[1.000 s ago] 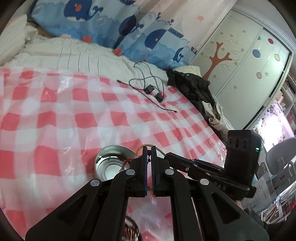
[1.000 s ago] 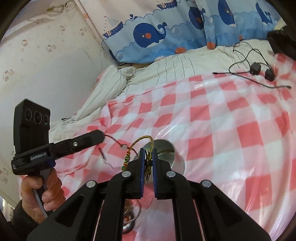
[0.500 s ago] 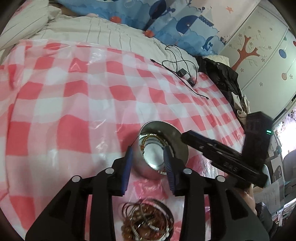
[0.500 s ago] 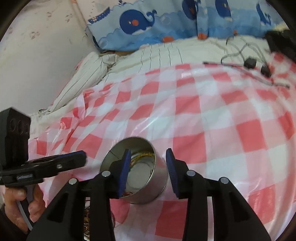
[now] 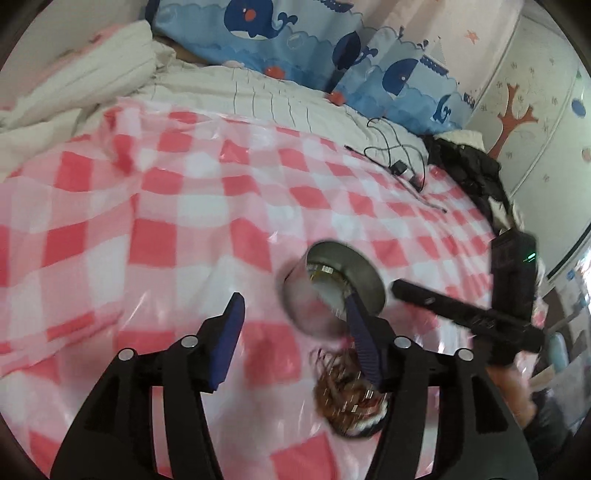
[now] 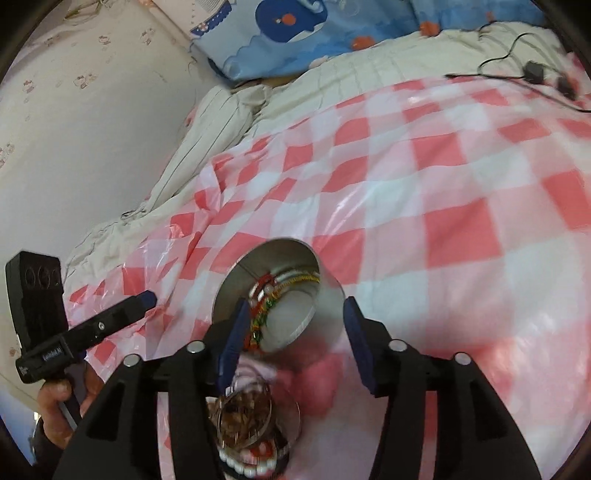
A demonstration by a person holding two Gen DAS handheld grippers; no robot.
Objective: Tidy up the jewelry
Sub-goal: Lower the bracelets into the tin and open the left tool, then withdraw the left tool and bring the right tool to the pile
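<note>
- Both grippers above a bed spread with a red-and-white checked plastic sheet (image 6: 424, 184).
- Left gripper (image 5: 295, 332): fingers apart and opening wider, nothing pinched; bare checked sheet showing in the gap between them.
- Right-hand finger of that left gripper crossing in front of the metal tin (image 5: 332, 288); contact with the tin impossible to tell through the blur.
- Right gripper (image 6: 293, 339): fingers apart and spreading, straddling the tin (image 6: 280, 291) with a gap on the right side; no pinch visible.
- Tin sitting on the sheet, mouth tipped toward the right wrist camera, colourful beaded bracelets (image 6: 273, 295) curled along its inner wall.
- Just in front of the tin, nearer the cameras, a second container heaped with jewelry (image 6: 243, 417): brown beads, metal bangles, a red-and-white beaded strand at its lower edge.
- Same heap (image 5: 347, 391) in the left view, partly behind the right-hand finger.
- Black cable with small adapters (image 5: 399, 166) far across the sheet, well apart from the tin.
- Whale-print blue pillow (image 6: 295, 22) against the wall at the head of the bed.
</note>
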